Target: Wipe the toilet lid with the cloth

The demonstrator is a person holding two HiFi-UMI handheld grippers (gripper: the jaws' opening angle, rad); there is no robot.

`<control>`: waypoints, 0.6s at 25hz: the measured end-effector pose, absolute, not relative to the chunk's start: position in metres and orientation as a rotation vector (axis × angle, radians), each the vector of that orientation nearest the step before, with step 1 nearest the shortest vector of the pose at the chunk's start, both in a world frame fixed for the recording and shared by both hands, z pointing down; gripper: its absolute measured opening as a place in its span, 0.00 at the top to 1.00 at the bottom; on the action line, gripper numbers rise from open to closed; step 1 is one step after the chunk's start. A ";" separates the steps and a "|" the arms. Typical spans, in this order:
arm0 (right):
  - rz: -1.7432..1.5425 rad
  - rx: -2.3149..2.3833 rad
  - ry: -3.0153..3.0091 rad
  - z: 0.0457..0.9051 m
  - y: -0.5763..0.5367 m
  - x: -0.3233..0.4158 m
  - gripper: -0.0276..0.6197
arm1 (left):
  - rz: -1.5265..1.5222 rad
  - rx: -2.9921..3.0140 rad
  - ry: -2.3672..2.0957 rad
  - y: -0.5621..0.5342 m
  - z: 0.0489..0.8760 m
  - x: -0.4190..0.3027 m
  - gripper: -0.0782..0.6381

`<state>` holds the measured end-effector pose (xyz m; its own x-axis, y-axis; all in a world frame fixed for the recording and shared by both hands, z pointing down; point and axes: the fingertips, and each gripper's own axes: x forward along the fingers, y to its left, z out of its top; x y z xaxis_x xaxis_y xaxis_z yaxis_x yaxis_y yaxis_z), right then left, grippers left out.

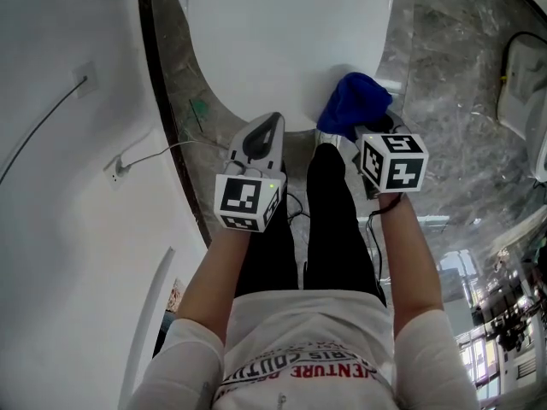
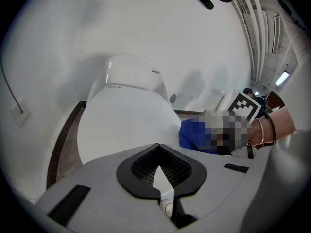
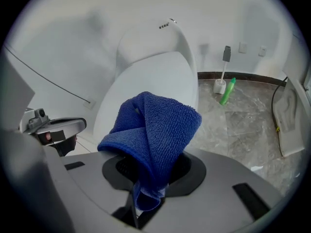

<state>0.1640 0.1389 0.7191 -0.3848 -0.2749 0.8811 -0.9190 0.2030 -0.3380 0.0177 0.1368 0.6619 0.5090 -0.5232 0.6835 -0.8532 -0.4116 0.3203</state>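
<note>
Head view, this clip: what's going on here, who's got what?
A person stands facing a toilet with a tool in each hand. The right tool is clamped on a bunched blue cloth, held at the front right edge of the closed white toilet lid; whether the cloth touches the lid isn't clear. The left tool holds nothing, its jaws closed, and hovers near the lid's front edge.

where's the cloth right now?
The blue cloth is bunched in the shut jaws of the right gripper. In the head view it sits right of centre, at the near right edge of the closed toilet lid.
</note>
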 end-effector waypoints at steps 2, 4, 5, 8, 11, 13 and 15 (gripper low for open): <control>1.193 1.118 -1.790 0.722 0.140 0.178 0.82 | 0.641 2.091 -1.131 0.137 0.662 0.030 0.88; 1.196 1.119 -1.786 0.727 0.141 0.188 0.82 | 0.637 2.081 -1.142 0.139 0.664 0.038 0.88; 1.192 1.120 -1.782 0.730 0.140 0.194 0.82 | 0.637 2.076 -1.148 0.140 0.665 0.042 0.88; 1.165 1.131 -1.734 0.740 0.142 0.217 0.82 | 0.630 2.066 -1.166 0.142 0.666 0.057 0.88; 1.183 1.149 -1.698 0.741 0.148 0.237 0.82 | 0.617 2.057 -1.167 0.150 0.664 0.067 0.88; 1.233 1.184 -1.719 0.729 0.146 0.242 0.82 | 0.615 2.060 -1.154 0.153 0.660 0.072 0.88; 1.262 1.223 -1.747 0.709 0.142 0.246 0.82 | 0.619 2.070 -1.140 0.152 0.650 0.076 0.88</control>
